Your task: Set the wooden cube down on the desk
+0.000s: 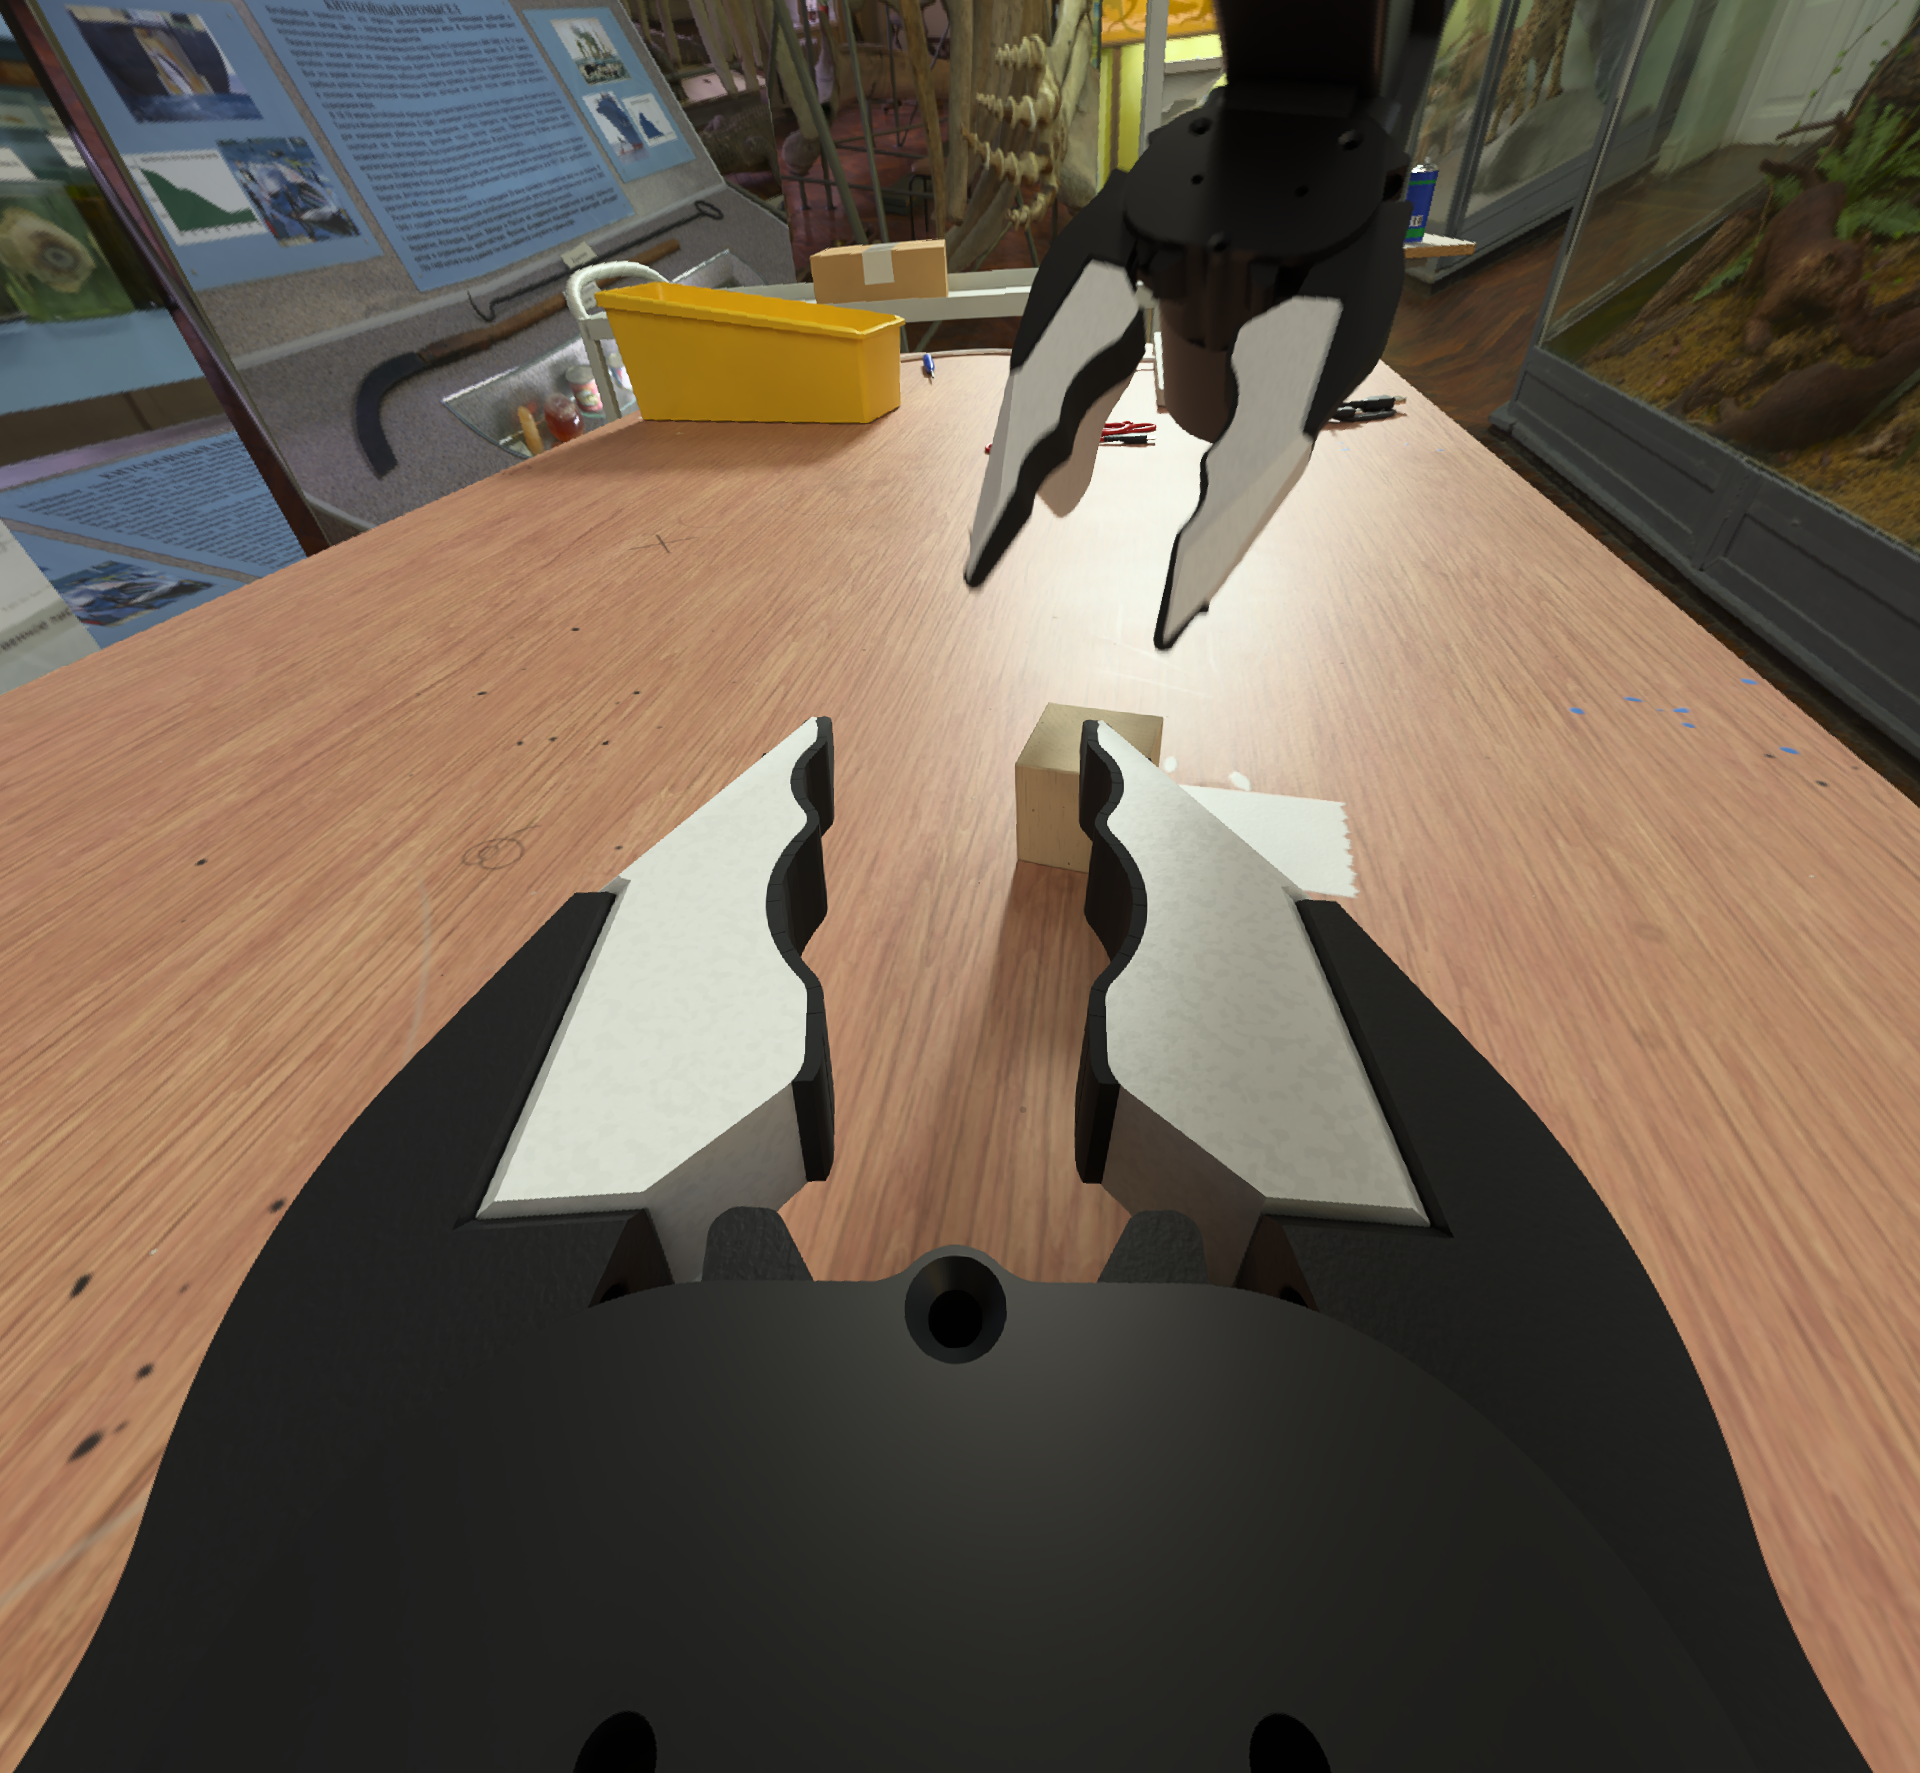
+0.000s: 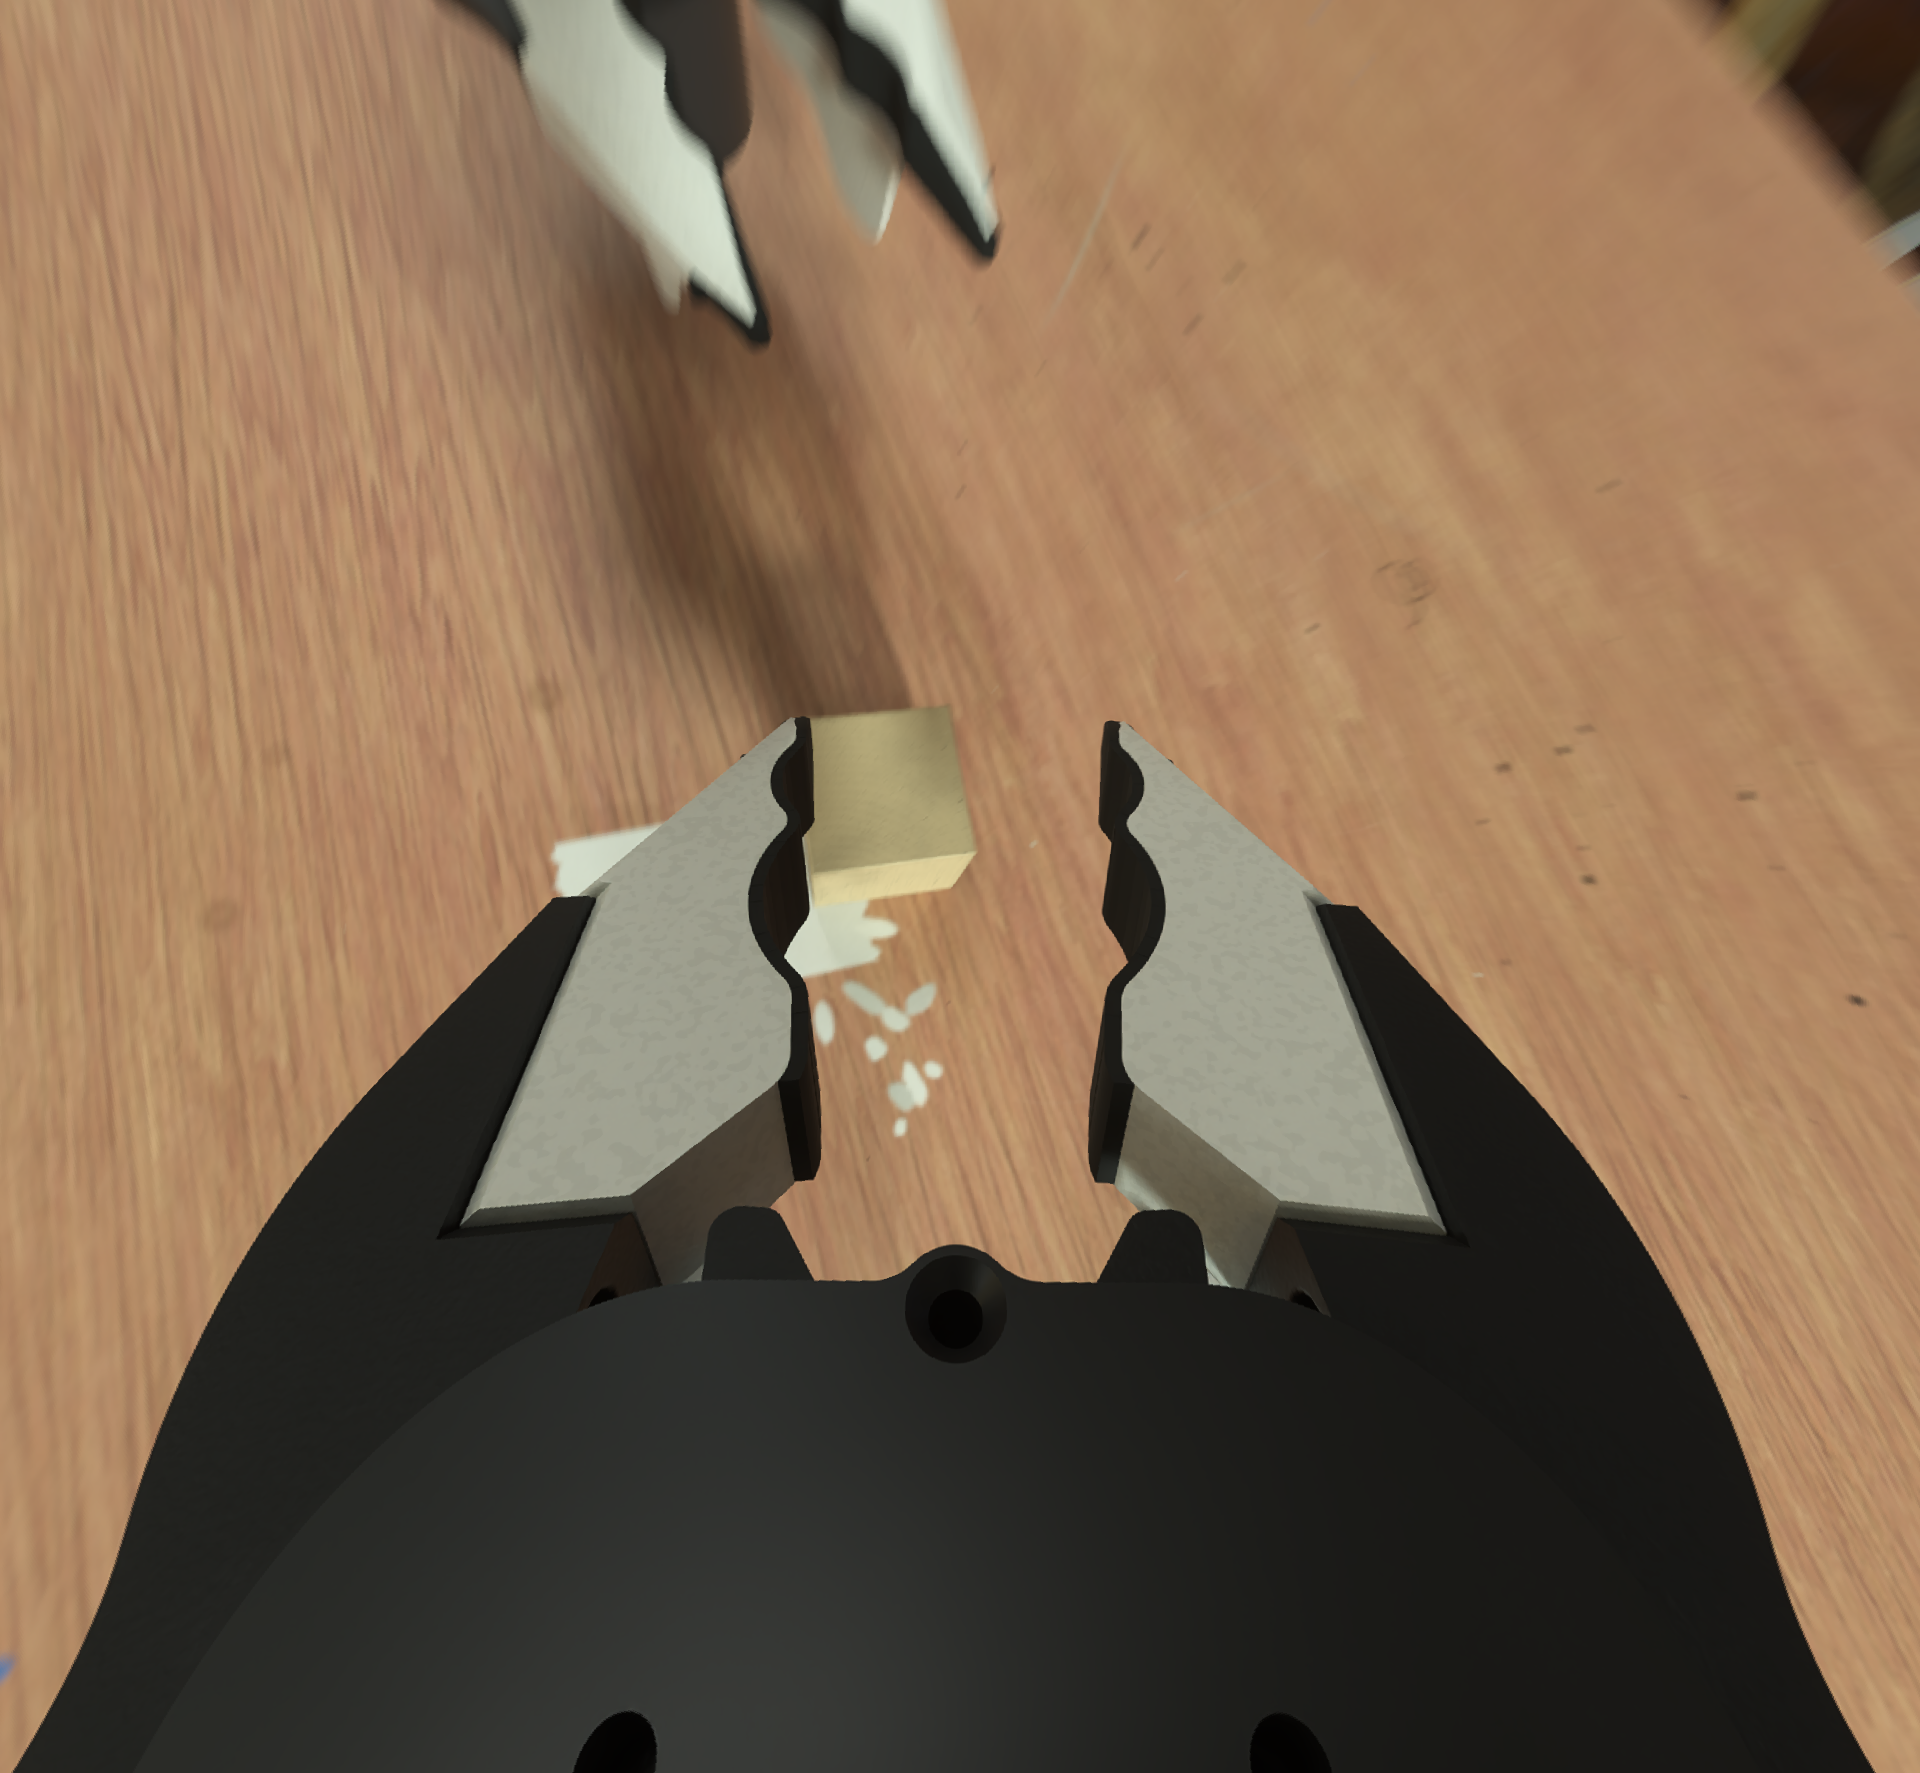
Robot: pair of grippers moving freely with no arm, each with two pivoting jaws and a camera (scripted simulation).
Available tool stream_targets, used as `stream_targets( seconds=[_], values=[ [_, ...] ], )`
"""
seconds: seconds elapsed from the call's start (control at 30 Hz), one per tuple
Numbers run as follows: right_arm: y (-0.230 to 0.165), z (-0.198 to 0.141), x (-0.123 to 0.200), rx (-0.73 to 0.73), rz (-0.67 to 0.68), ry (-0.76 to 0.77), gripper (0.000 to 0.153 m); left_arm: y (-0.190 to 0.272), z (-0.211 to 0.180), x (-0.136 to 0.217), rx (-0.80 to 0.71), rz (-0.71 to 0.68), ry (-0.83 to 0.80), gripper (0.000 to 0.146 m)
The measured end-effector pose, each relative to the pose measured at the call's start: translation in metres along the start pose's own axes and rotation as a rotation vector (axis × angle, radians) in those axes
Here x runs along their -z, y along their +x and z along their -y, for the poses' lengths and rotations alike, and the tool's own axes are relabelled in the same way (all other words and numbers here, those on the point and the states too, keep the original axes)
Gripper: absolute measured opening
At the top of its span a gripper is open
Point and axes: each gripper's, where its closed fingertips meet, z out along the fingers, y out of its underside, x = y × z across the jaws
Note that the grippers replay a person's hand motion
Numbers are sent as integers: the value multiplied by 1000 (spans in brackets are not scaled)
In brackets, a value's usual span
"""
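Note:
The wooden cube [image 1: 1047,801] is small and pale and stands on the wooden desk [image 1: 520,788], next to a white paper scrap [image 1: 1283,840]. My left gripper [image 1: 956,736] is open and empty, and its right finger hides part of the cube. My right gripper [image 1: 1075,606] hangs open above and just beyond the cube, fingers pointing down. In the right wrist view the cube [image 2: 894,804] lies below my open right gripper [image 2: 956,736], beside its left finger and apart from the right one. The left gripper [image 2: 868,289] shows blurred at the top, over the desk [image 2: 1351,580].
A yellow bin [image 1: 758,362] stands at the desk's far edge, with a cardboard box [image 1: 878,269] behind it. A blue pen [image 1: 927,364] and cables [image 1: 1127,433] lie at the far end. A glass case [image 1: 1714,321] runs along the right. White flecks [image 2: 899,1048] dot the desk.

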Motion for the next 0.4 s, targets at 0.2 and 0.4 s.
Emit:
stream_targets(
  seconds=[0.2, 0.4],
  values=[
    [15, 4, 45, -152, -137, 327, 70, 3, -4, -4, -2, -20, -24, 48],
    [-4, -47, 30, -261, -12, 90, 61, 9, -12, -8, -29, -51, -74, 48]
  ],
)
